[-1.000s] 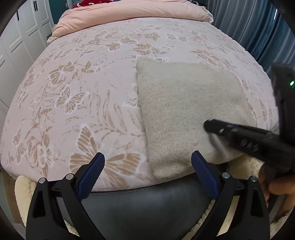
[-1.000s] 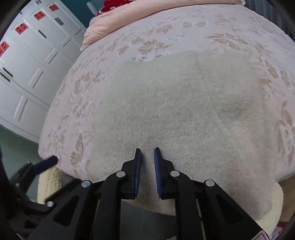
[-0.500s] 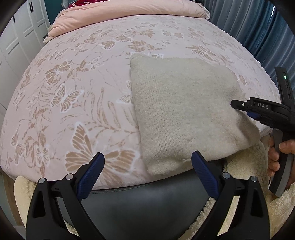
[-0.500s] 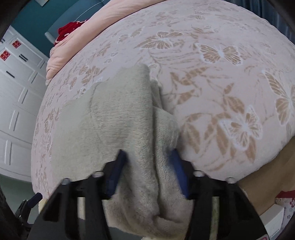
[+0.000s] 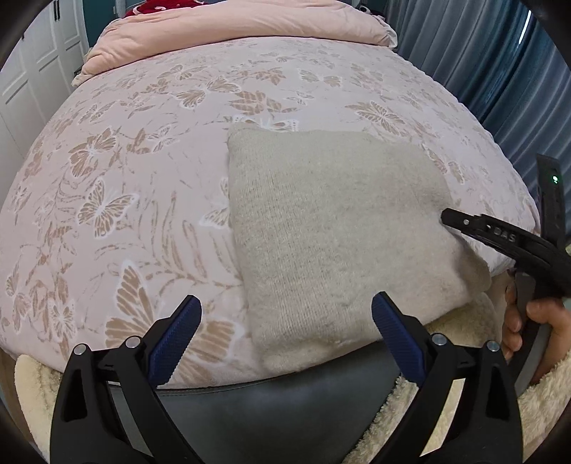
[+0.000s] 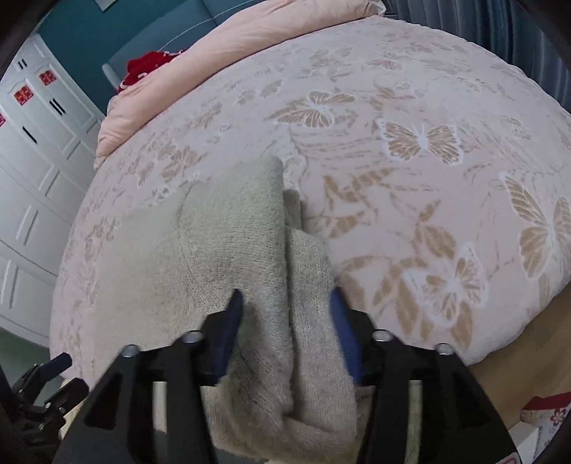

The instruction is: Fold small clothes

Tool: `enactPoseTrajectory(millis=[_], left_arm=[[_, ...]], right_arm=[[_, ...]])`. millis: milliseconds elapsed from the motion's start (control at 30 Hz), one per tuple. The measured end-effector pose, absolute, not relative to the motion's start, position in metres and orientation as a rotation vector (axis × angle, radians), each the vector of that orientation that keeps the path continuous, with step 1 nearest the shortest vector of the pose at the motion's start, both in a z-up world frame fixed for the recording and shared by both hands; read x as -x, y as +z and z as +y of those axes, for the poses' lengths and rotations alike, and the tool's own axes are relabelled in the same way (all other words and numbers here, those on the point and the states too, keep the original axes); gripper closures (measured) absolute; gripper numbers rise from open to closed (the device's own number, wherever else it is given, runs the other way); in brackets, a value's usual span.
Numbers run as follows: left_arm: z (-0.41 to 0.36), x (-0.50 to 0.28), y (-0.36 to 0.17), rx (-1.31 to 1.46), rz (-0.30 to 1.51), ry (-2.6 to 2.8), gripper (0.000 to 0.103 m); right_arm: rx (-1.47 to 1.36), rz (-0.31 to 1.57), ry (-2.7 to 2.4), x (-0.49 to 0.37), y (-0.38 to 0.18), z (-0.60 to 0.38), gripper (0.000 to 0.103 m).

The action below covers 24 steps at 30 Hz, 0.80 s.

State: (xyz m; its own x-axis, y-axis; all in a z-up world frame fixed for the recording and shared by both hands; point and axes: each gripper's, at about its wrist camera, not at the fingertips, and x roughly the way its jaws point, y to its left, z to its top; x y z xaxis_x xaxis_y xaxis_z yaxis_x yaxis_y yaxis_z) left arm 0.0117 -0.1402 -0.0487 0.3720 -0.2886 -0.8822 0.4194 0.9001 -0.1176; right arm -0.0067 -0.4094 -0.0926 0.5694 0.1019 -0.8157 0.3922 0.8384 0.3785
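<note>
While your right tongs (image 6: 282, 310) have just been opening, apart astride the folded sweater (image 5: 339, 228) edge | sweater lies on bed (image 5: 142, 160) near edge | take all layers, then close | left tongs (image 5: 285, 321) apart, empty.

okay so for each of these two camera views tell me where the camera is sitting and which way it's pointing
Left wrist view: on the left tongs, angled down along the bed toward the folded beige sweater; open blue pads frame it, and a hand holds the right tongs at the sweater's right edge.
Right wrist view: on the right tongs, looking down over the sweater's bunched edge lying between open pads.
Shared: sweater, bed, pink duvet, each other's tongs.
</note>
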Motion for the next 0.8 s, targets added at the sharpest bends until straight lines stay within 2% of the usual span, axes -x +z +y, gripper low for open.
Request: enactPoseTrajectory(millis=[233, 267, 400, 500, 567, 600, 700, 800], left_arm=[[-0.143, -0.049, -0.085, 0.08, 1.29, -0.443, 0.005], [-0.144, -0.053, -0.092, 0.088, 1.308, -0.436, 0.005], [-0.154, -0.06, -0.113, 0.1, 1.347, -0.451, 0.005], [-0.163, -0.061, -0.121, 0.088, 1.343, -0.447, 0.005], [-0.166, -0.061, -0.121, 0.074, 1.331, -0.442, 0.005], [-0.169, -0.061, -0.121, 0.062, 1.327, -0.441, 0.005], [-0.171, -0.061, -0.119, 0.037, 1.329, -0.44, 0.005], [-0.17, -0.062, -0.114, 0.033, 1.341, -0.462, 0.014]], right_arm=[[-0.729, 1.061, -0.092, 0.007, -0.14, -0.403, 0.023], [-0.771, 1.055, -0.085, 0.007, -0.146, -0.403, 0.02], [-0.805, 1.04, -0.058, 0.004, -0.152, -0.403, 0.013], [-0.818, 1.031, -0.035, 0.002, -0.154, -0.403, 0.012], [-0.815, 1.028, -0.007, 0.002, -0.154, -0.401, 0.016], [-0.816, 1.026, 0.016, 0.001, -0.154, -0.399, 0.026], [-0.84, 1.022, 0.051, -0.001, -0.157, -0.399, 0.037], [-0.876, 1.009, 0.065, 0.001, -0.158, -0.403, 0.047]])
